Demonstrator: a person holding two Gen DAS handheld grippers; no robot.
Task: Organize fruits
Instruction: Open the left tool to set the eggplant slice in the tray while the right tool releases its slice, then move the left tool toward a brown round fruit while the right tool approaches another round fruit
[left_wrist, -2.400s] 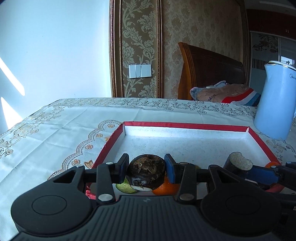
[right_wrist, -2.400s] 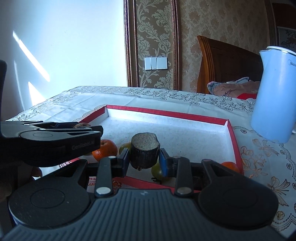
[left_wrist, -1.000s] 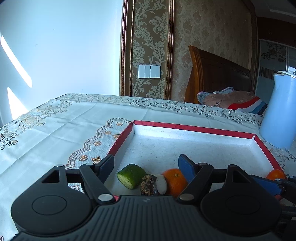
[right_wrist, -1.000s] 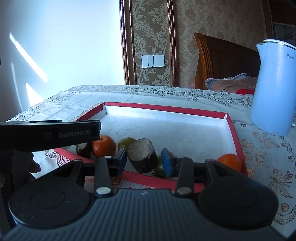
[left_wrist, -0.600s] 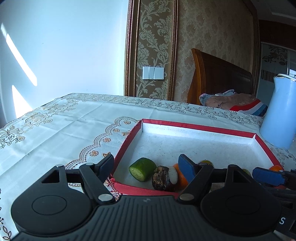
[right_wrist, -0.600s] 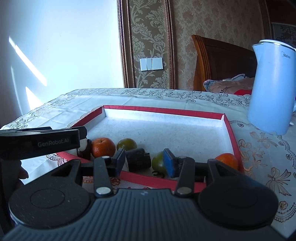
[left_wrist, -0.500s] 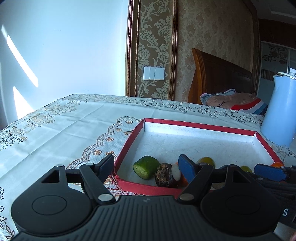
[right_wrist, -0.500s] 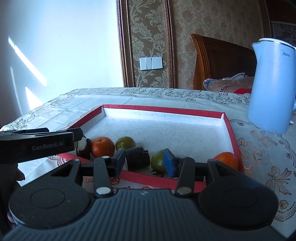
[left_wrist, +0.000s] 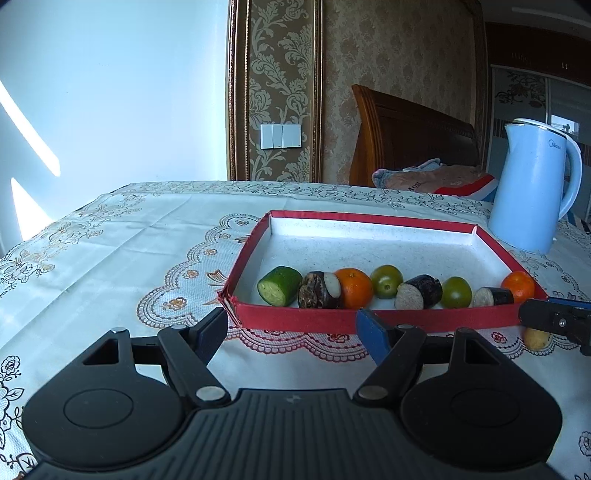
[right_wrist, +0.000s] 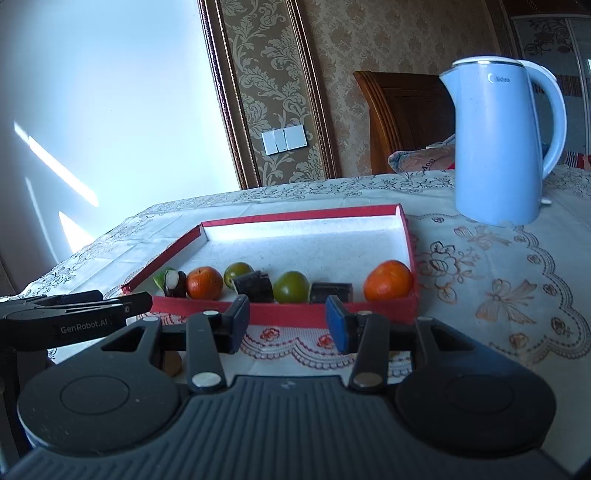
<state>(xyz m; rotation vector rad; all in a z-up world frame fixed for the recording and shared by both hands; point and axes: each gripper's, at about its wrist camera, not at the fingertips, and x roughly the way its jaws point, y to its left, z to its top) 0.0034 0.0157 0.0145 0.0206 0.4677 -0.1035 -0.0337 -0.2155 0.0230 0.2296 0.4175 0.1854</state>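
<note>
Lining the near wall of the shallow red-rimmed, white-floored cardboard tray is a row of eight pieces: a cut green cucumber chunk, dark round slices, two orange tangerines and small green fruits. Behind them the tray floor lies bare to its far wall. Both left tongs and right tongs hang empty before the near rim, jaws apart, the left wider. A pale blue kettle stands on the embroidered table beyond the tray's far right corner.
</note>
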